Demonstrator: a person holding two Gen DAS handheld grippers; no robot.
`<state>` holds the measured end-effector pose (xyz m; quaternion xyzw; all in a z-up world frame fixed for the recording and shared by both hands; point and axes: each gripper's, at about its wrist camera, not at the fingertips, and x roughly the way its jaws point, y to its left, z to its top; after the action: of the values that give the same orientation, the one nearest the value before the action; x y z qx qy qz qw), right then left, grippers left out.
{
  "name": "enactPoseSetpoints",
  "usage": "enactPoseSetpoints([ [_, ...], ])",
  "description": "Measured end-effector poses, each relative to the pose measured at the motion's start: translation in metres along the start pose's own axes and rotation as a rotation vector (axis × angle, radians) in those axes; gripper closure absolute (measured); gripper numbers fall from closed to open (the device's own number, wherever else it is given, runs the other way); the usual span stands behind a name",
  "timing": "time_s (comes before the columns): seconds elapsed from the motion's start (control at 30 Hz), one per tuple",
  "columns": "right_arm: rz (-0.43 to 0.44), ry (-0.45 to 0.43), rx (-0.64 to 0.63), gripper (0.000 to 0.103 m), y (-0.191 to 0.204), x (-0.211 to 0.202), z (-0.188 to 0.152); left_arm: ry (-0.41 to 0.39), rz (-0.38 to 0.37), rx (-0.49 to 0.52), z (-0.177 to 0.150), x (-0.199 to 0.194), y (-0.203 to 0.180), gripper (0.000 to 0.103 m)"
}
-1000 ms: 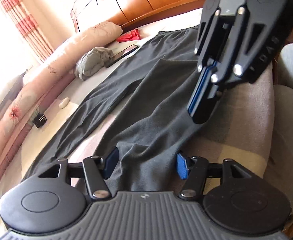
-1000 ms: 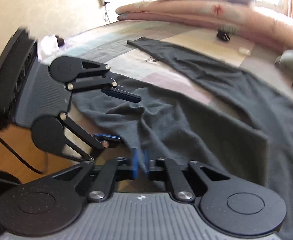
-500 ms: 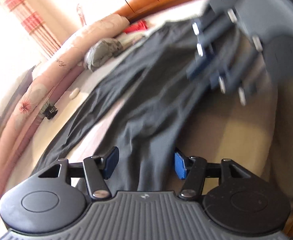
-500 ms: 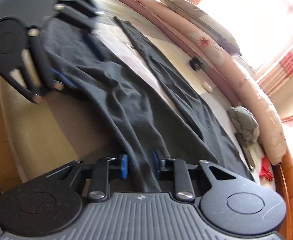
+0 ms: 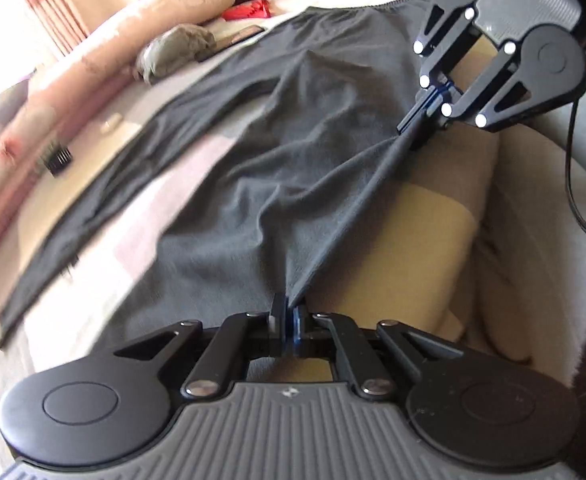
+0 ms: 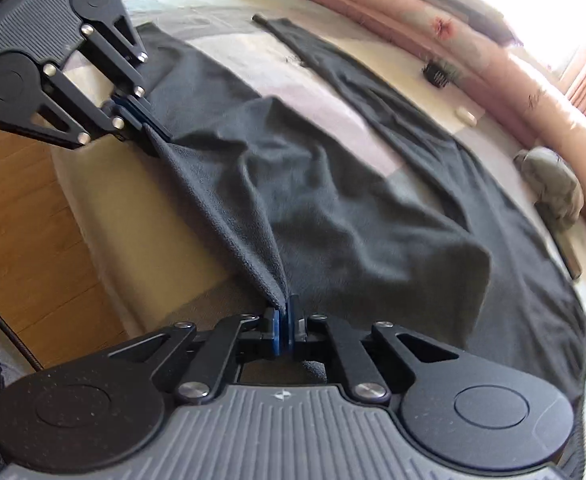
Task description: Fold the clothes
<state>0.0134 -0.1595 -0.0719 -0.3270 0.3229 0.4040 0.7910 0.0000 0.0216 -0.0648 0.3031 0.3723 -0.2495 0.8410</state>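
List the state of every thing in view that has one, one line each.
Left claw: shut on the near trouser leg's edge.
Right claw: shut on the same edge, further along.
Dark grey trousers: spread on the bed, near leg's edge lifted and taut between the claws.
Grey-green garment: crumpled by the rolled quilt.
Rolled quilt: rolled along the far side.

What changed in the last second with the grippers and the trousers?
The left hand-held gripper, open a second ago, closed on the near edge of the dark grey trousers. The right hand-held gripper also grips that edge, further along. The edge is now lifted and taut between them. The far trouser leg, grey bundle and black comb stayed put on the bed.
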Motion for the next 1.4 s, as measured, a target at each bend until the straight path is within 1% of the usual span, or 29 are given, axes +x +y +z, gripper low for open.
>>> enactPoseSetpoints([
  [0.07, 0.034, 0.001, 0.033, 0.089, -0.003, -0.005, 0.0, 0.003, -0.022, -0.051, -0.004, -0.006, 0.004, 0.091],
  [0.17, 0.065, -0.02, 0.097, 0.086, -0.009, -0.014, 0.0, -0.006, -0.044, -0.146, -0.015, -0.02, 0.015, 0.09],
  [0.23, 0.076, -0.038, 0.136, 0.086, -0.014, -0.02, -0.001, 0.0, -0.027, -0.219, -0.025, -0.03, 0.027, 0.09],
  [0.27, 0.081, -0.047, 0.156, 0.085, -0.017, -0.023, -0.001, 0.001, -0.017, -0.291, -0.034, -0.033, 0.037, 0.089],
  [0.3, 0.085, -0.056, 0.176, 0.081, -0.02, -0.026, -0.001, 0.002, -0.007, -0.368, -0.044, -0.037, 0.048, 0.084],
  [0.33, 0.089, -0.067, 0.199, 0.08, -0.022, -0.028, 0.0, 0.002, 0.003, -0.444, -0.053, -0.041, 0.059, 0.081],
  [0.37, 0.096, -0.079, 0.223, 0.075, -0.025, -0.03, 0.0, 0.003, 0.014, -0.521, -0.062, -0.044, 0.07, 0.075],
  [0.4, 0.103, -0.092, 0.247, 0.07, -0.027, -0.032, 0.0, 0.004, 0.024, -0.598, -0.071, -0.048, 0.081, 0.073],
  [0.43, 0.105, -0.105, 0.272, 0.068, -0.029, -0.035, -0.001, 0.004, 0.034, -0.675, -0.081, -0.052, 0.092, 0.073],
  [0.5, 0.102, -0.129, 0.314, 0.059, -0.031, -0.041, -0.001, -0.017, 0.024, -0.887, -0.111, -0.054, 0.114, 0.073],
  [0.57, 0.089, -0.155, 0.354, 0.055, -0.033, -0.046, -0.002, -0.035, 0.017, -1.108, -0.142, -0.057, 0.133, 0.072],
  [0.6, 0.092, -0.166, 0.374, 0.052, -0.034, -0.049, -0.002, -0.054, 0.022, -1.197, -0.157, -0.059, 0.139, 0.071],
  [0.63, 0.095, -0.177, 0.395, 0.051, -0.035, -0.051, -0.003, -0.075, 0.028, -1.283, -0.173, -0.06, 0.144, 0.07],
  [0.7, 0.092, -0.196, 0.43, 0.046, -0.037, -0.055, -0.004, -0.101, 0.056, -1.439, -0.202, -0.064, 0.151, 0.066],
  [0.73, 0.091, -0.203, 0.445, 0.046, -0.037, -0.058, -0.004, -0.113, 0.071, -1.516, -0.216, -0.066, 0.154, 0.064],
  [0.77, 0.087, -0.211, 0.459, 0.045, -0.038, -0.059, -0.005, -0.138, 0.069, -1.583, -0.229, -0.066, 0.157, 0.062],
  [0.8, 0.086, -0.219, 0.472, 0.043, -0.039, -0.061, -0.005, -0.164, 0.064, -1.649, -0.241, -0.065, 0.159, 0.062],
  [0.87, 0.084, -0.233, 0.5, 0.042, -0.041, -0.064, -0.007, -0.25, 0.021, -1.761, -0.263, -0.062, 0.163, 0.06],
  [0.93, 0.08, -0.241, 0.525, 0.042, -0.043, -0.065, -0.007, -0.315, 0.014, -1.813, -0.274, -0.057, 0.167, 0.059],
  [1.07, 0.065, -0.262, 0.56, 0.042, -0.046, -0.07, -0.007, -0.394, 0.045, -1.862, -0.284, -0.047, 0.177, 0.059],
  [1.23, 0.063, -0.271, 0.588, 0.04, -0.048, -0.071, -0.009, -0.47, 0.046, -1.92, -0.293, -0.034, 0.192, 0.059],
  [1.27, 0.061, -0.27, 0.589, 0.04, -0.047, -0.071, -0.009, -0.478, 0.042, -1.922, -0.292, -0.03, 0.195, 0.059],
  [1.33, 0.06, -0.27, 0.59, 0.04, -0.047, -0.07, -0.009, -0.468, 0.048, -1.889, -0.286, -0.026, 0.2, 0.058],
  [1.4, 0.059, -0.272, 0.592, 0.039, -0.047, -0.07, -0.009, -0.456, 0.074, -1.847, -0.278, -0.024, 0.203, 0.057],
])
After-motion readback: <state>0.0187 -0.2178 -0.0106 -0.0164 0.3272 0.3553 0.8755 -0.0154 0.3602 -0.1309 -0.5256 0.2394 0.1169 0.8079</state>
